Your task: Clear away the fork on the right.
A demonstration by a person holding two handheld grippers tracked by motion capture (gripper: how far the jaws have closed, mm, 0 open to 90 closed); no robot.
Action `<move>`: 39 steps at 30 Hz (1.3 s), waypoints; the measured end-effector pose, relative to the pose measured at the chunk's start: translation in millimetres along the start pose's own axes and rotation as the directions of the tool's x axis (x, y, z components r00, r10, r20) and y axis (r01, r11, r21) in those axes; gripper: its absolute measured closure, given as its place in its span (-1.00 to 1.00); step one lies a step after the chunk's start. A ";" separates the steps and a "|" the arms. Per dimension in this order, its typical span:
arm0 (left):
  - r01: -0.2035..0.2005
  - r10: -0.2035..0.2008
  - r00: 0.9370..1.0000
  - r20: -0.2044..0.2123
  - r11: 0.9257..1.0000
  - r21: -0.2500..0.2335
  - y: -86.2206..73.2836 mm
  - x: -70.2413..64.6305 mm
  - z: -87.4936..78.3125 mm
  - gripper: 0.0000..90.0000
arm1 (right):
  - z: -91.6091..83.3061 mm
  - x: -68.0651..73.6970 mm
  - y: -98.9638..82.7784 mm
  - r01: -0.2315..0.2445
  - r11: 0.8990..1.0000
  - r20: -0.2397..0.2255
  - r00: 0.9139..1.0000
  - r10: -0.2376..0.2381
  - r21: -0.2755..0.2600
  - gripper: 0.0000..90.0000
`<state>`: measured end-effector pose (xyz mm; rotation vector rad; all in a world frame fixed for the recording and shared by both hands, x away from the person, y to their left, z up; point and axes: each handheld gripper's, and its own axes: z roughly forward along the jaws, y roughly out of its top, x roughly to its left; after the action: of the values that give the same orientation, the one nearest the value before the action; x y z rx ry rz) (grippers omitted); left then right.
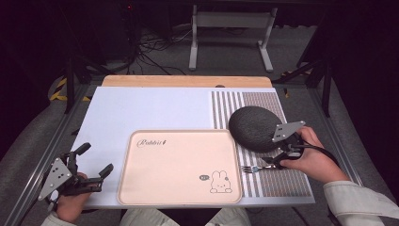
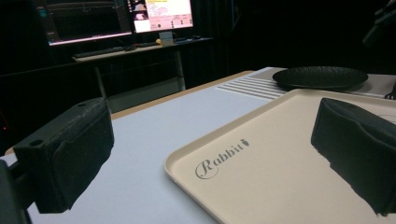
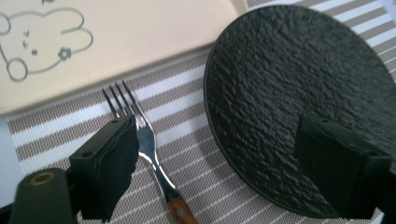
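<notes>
While my right gripper (image 3: 215,168) hovers over the striped placemat (image 1: 282,181) with its jaws wide apart and nothing between them, the fork (image 3: 149,149) lies flat on that mat just beside the black plate (image 3: 299,93). From the high view, I see the fork's (image 1: 254,168) long axis running across the table, tines pointing left toward the beige tray (image 1: 179,167), wooden handle end toward my right hand (image 1: 313,160). One jaw sits right next to the fork's neck; I cannot tell whether they touch. My left gripper (image 1: 96,160) rests at the table's left edge, jaws spread wide, empty, beside the tray's corner.
</notes>
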<state>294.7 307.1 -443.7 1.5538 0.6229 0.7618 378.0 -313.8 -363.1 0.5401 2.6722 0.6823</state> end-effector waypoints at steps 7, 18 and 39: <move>-0.003 0.003 1.000 -0.001 1.000 -0.002 0.2 0.2 -0.1 -1.00 | 3.6 -2.6 -0.5 0.049 0.994 -0.054 0.998 -0.044 0.098 -0.62; -0.002 0.002 1.000 -0.001 1.000 -0.002 0.5 0.1 -0.5 -1.00 | 13.9 -3.1 -5.7 0.098 0.971 -0.127 0.989 -0.072 0.216 -0.62; -0.003 0.003 1.000 0.002 1.000 0.000 0.1 0.2 0.3 -1.00 | 32.0 3.6 -13.0 0.141 0.929 -0.226 0.972 -0.064 0.343 -0.56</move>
<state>295.0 307.1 -443.6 1.5553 0.6192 0.7621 384.1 -310.5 -397.2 0.4302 3.0230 0.2305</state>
